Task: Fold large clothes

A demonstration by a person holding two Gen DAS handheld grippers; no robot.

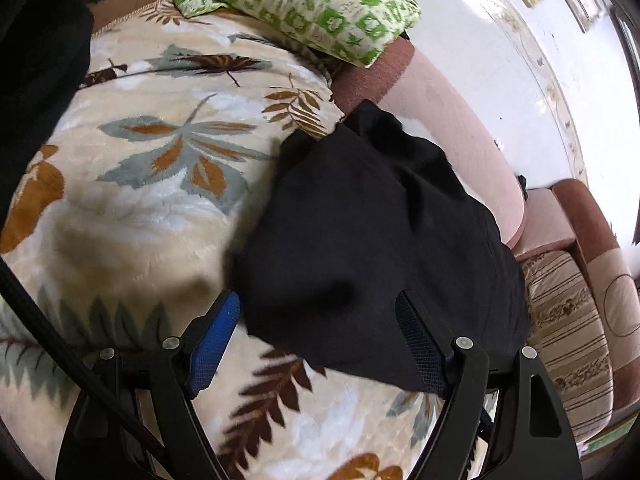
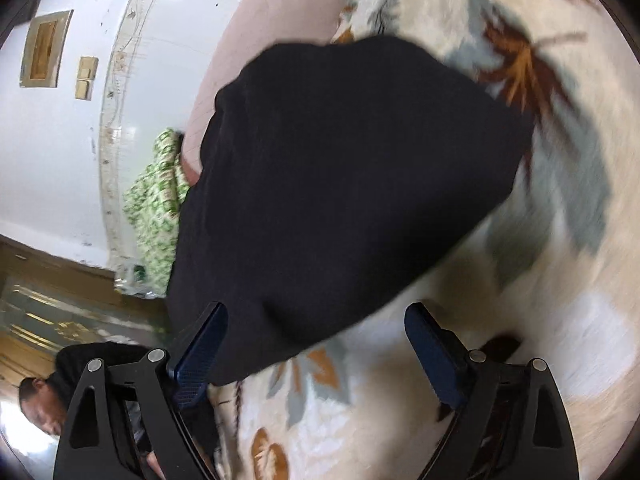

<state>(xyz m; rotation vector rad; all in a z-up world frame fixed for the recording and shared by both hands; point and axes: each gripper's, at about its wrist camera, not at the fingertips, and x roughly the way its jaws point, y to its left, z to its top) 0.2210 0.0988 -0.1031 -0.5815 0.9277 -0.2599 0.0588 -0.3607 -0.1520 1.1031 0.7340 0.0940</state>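
Note:
A folded black garment (image 1: 372, 232) lies on a cream blanket with a leaf print (image 1: 152, 152), near the bed's edge. My left gripper (image 1: 320, 308) is open, its blue-padded fingers spread on either side of the garment's near edge, just above it. In the right wrist view the same black garment (image 2: 344, 184) fills the middle. My right gripper (image 2: 316, 316) is open too, its fingers apart over the garment's near edge, holding nothing.
A green and white patterned cloth (image 1: 296, 0) lies at the head of the bed. A pink headboard (image 1: 460, 132) and a striped seat (image 1: 568, 332) stand beside the bed. A person (image 2: 40, 404) stands low at the left. White wall (image 2: 52, 152) behind.

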